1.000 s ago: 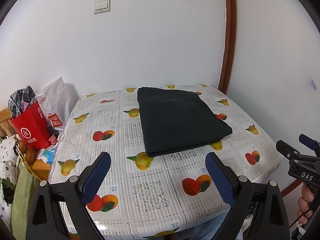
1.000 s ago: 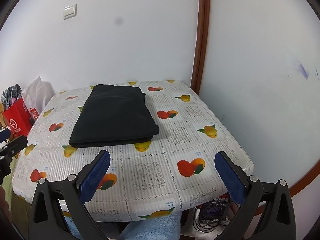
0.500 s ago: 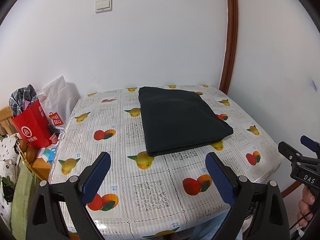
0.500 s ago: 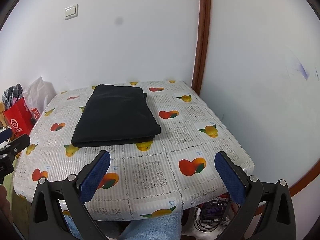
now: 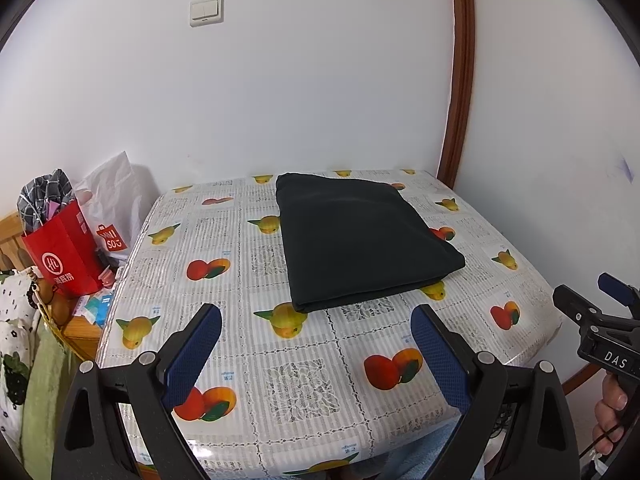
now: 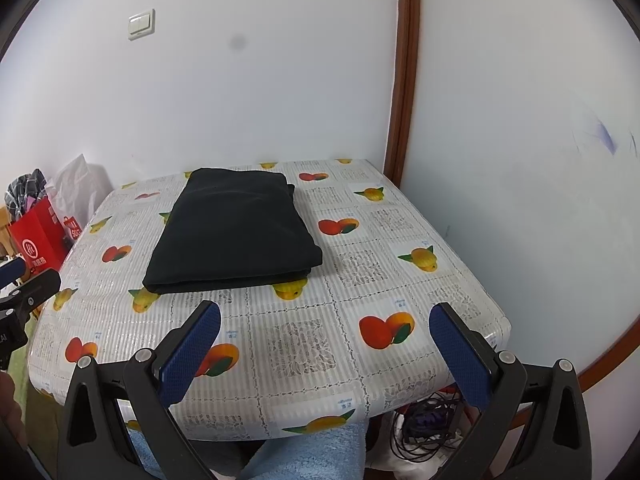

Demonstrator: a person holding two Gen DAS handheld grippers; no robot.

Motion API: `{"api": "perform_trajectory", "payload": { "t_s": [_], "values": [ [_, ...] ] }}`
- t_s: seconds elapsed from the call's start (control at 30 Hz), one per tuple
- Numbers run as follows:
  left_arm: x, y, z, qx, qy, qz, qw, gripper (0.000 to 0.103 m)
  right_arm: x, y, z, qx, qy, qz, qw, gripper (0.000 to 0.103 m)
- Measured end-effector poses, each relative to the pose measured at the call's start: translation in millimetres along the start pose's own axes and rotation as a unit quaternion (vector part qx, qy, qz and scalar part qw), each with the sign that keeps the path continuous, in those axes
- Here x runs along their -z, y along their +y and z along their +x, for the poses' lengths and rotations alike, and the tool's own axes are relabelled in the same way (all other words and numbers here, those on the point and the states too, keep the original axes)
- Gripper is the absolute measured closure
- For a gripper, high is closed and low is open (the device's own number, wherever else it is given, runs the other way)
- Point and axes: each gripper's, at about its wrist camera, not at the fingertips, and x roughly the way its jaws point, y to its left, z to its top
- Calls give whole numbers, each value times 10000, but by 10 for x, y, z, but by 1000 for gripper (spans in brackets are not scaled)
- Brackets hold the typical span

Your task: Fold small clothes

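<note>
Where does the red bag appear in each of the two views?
Left wrist view: the red bag stands at the left edge, beside the table.
Right wrist view: the red bag shows at the far left edge, smaller.
Shared landmark: the folded black cloth on the table.

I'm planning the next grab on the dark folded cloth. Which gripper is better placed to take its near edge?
Probably the left gripper: the black folded garment lies nearly straight ahead of its open jaws. From the right gripper, also open, it sits off to the left. Both hang back over the table front edge.
</note>
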Motion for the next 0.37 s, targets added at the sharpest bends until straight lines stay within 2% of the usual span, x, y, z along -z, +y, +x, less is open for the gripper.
{"api": "perform_trajectory", "payload": {
  "t_s": [0.37],
  "values": [
    [-17, 7, -8, 5, -24, -76, 10000, 7, 20, 30, -8, -31, -5, -30, 10000, 0]
  ]
}}
